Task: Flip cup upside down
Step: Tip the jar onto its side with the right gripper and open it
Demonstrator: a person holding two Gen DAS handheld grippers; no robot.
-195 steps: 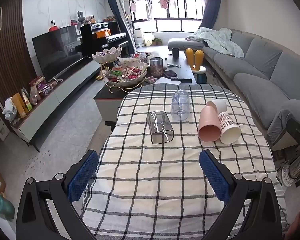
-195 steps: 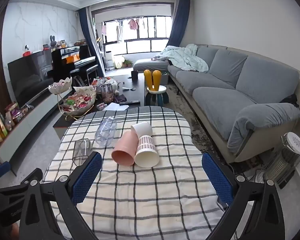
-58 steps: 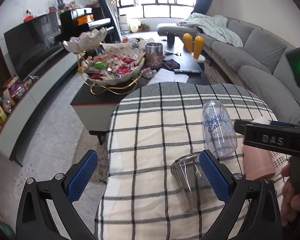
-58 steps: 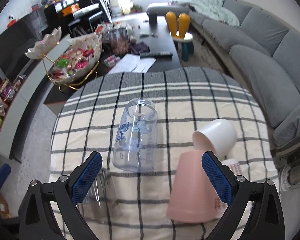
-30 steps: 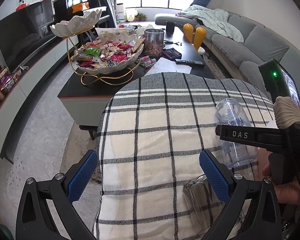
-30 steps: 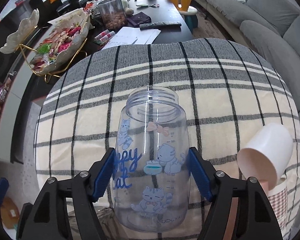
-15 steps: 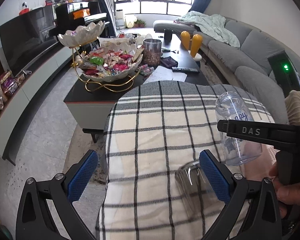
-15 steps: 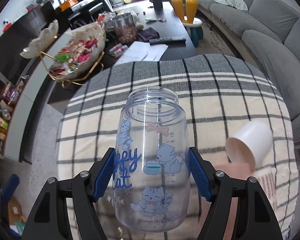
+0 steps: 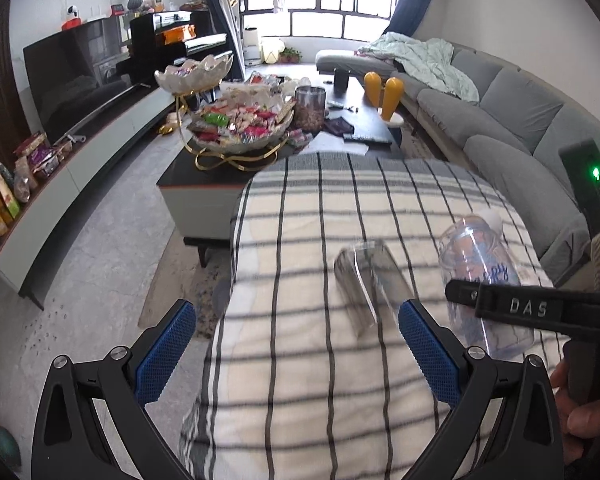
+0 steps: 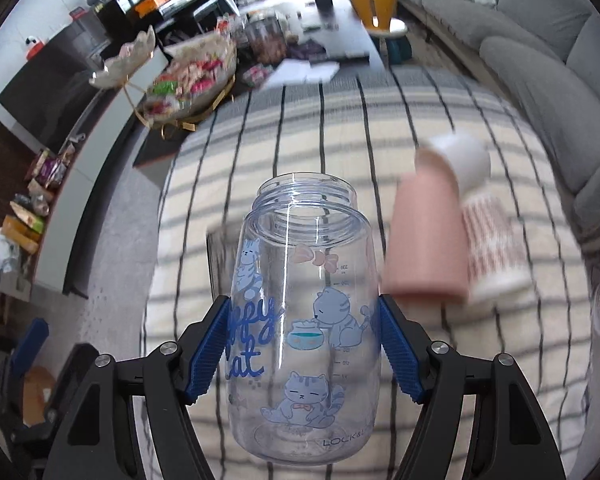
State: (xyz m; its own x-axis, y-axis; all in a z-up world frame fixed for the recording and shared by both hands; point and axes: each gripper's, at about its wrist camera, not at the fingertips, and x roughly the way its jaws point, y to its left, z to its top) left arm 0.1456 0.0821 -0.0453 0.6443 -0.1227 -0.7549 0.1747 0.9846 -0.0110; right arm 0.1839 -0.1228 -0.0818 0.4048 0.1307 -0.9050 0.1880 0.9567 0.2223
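My right gripper (image 10: 303, 346) is shut on a clear plastic cup with blue cat drawings (image 10: 304, 312), its blue pads on the cup's two sides. The cup is lifted off the checked tablecloth (image 10: 292, 144), its open mouth pointing away from me. It also shows at the right of the left wrist view (image 9: 480, 276), held by the black right gripper. My left gripper (image 9: 296, 344) is open and empty above the table's left part. A clear glass (image 9: 370, 286) lies on its side between its fingers.
A pink cup (image 10: 426, 240), a white cup (image 10: 462, 160) and a patterned paper cup (image 10: 494, 248) lie on their sides at the table's right. A coffee table with a snack bowl (image 9: 240, 132) stands beyond the table. A grey sofa (image 9: 512, 120) runs along the right.
My right gripper closed on the cat cup and lifted it off the cloth. It has since swung left and back with the cup. The left gripper has shifted and stays open.
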